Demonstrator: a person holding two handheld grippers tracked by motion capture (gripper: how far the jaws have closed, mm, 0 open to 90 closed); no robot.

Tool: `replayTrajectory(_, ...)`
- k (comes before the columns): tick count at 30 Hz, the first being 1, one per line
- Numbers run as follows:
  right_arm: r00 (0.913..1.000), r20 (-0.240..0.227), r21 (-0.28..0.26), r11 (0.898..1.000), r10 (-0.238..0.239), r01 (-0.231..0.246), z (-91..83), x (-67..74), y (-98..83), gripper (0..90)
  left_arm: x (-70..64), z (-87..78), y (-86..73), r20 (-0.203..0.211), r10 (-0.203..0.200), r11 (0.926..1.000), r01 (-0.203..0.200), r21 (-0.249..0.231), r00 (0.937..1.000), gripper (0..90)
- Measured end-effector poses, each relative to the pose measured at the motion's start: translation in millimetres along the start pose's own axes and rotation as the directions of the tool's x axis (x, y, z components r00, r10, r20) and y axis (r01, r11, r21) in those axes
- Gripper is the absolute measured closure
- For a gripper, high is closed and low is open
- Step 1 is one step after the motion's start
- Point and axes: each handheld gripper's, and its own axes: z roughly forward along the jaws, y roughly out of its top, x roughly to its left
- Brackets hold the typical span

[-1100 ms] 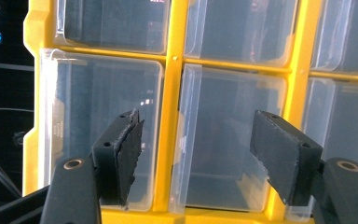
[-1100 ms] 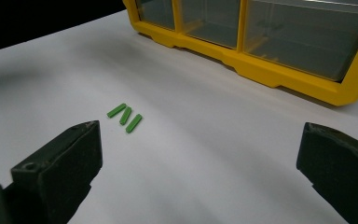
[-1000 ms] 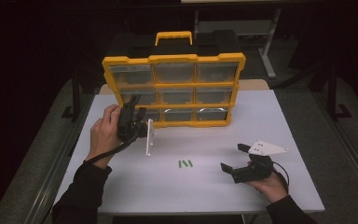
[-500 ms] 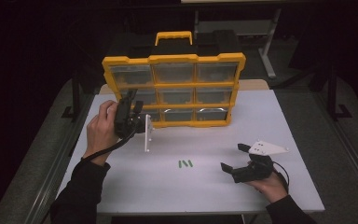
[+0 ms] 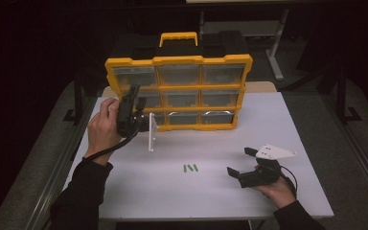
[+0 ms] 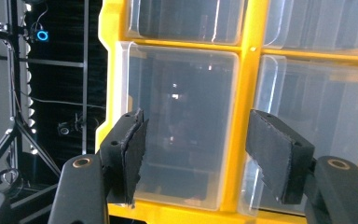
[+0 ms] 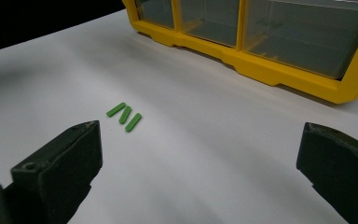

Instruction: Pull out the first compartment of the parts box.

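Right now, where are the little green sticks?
In the high view the three green sticks lie side by side on the white table, near its middle, in front of the yellow drawer box and just left of the right gripper.

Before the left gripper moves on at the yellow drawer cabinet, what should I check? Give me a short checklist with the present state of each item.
1. Left gripper open before the clear plastic drawer of the yellow drawer cabinet: ok.
2. Nothing between its fingers: ok.
3. Bottom-left drawer pulled out, clear front sticking out over the white table: ok.
4. Three small green sticks lying free on the table: ok.
5. Right gripper open, apart from the sticks: ok.
6. Drawer contents: cannot tell.
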Motion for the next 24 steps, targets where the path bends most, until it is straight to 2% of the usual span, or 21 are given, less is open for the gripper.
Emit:
replayTrajectory(14, 1.0000, 0.001, -0.003, 1.000, 0.000, 0.000, -0.4, -0.2, 0.0, 0.0, 11.1, 6.1, 1.6, -0.044, -0.002, 1.0000, 0.002, -0.003, 0.9990, 39.8)
replayTrajectory(24, 1.0000, -0.001, -0.006, 1.000, 0.001, -0.001, -0.8, -0.6, -0.3, 0.0, 15.0, 11.7, 0.3, -0.067, 0.019, 0.9998, -0.018, 0.012, 0.9976, 41.1)
